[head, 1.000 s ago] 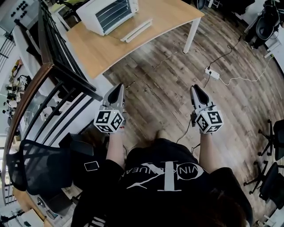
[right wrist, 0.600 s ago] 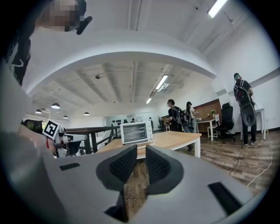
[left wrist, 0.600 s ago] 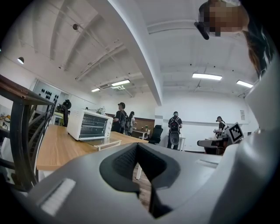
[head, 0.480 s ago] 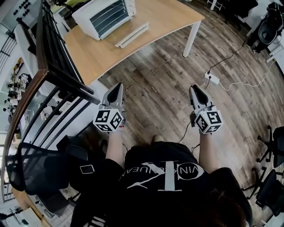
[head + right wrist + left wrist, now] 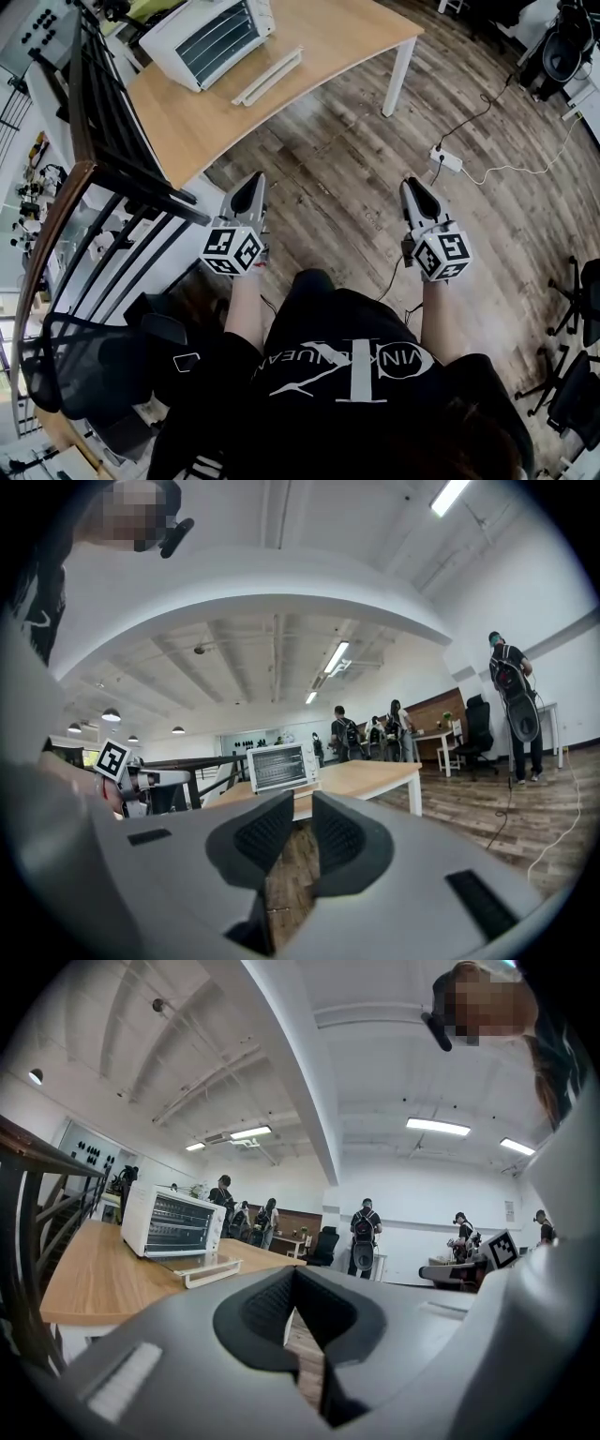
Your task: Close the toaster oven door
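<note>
Item 1: toaster oven (image 5: 208,36). White, at the upper left of the head view, standing on the wooden worktop (image 5: 347,33). Its door (image 5: 267,77) is open, folded down flat on the worktop just in front of it.

Item 2: my left claw (image 5: 253,183). Left of centre in the head view, over the plank floor (image 5: 337,178), well apart from the oven. Its jaws meet at the tips and hold nothing.

Item 3: my right claw (image 5: 412,187). Right of centre, level with the left claw, also over the floor. Its jaws stand a narrow slit apart and hold nothing.

Item 4: dark railing (image 5: 103,141). Left edge of the head view, beside the worktop.

Item 5: white power strip (image 5: 447,157). On the floor, upper right, with its cable trailing away.
</note>
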Demonstrator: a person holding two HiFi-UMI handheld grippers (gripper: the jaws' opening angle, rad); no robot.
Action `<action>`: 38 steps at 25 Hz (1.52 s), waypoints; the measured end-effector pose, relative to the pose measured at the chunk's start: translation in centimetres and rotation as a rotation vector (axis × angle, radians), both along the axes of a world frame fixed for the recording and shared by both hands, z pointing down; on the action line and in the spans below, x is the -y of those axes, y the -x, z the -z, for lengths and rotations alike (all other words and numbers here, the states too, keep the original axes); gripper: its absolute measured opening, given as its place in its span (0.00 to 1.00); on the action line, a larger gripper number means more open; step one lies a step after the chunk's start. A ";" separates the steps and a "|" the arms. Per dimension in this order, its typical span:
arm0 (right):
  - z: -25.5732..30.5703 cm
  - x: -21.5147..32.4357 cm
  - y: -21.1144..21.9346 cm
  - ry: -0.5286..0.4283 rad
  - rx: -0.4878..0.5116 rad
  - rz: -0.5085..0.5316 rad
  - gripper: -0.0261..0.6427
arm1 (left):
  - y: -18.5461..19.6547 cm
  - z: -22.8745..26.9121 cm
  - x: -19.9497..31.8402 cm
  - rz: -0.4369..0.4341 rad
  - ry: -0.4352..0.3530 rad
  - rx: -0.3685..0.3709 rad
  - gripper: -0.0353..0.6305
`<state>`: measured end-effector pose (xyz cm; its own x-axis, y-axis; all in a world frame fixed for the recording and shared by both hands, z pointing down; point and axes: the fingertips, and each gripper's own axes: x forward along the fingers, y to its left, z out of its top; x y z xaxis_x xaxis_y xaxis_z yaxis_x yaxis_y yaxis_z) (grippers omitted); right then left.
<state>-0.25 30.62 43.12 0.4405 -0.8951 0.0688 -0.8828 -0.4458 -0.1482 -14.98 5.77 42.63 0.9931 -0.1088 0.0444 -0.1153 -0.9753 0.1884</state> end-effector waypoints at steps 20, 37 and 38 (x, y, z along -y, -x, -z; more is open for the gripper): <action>-0.2 6.0 -6.4 0.019 -0.007 0.062 0.08 | -6.7 -1.1 5.3 0.042 0.027 -0.022 0.05; -0.9 15.7 -15.6 0.058 0.028 0.115 0.08 | -15.3 -2.0 14.3 0.085 0.057 0.010 0.05; -1.0 16.4 -16.2 0.059 0.030 0.120 0.08 | -15.9 -2.1 14.8 0.086 0.057 0.010 0.05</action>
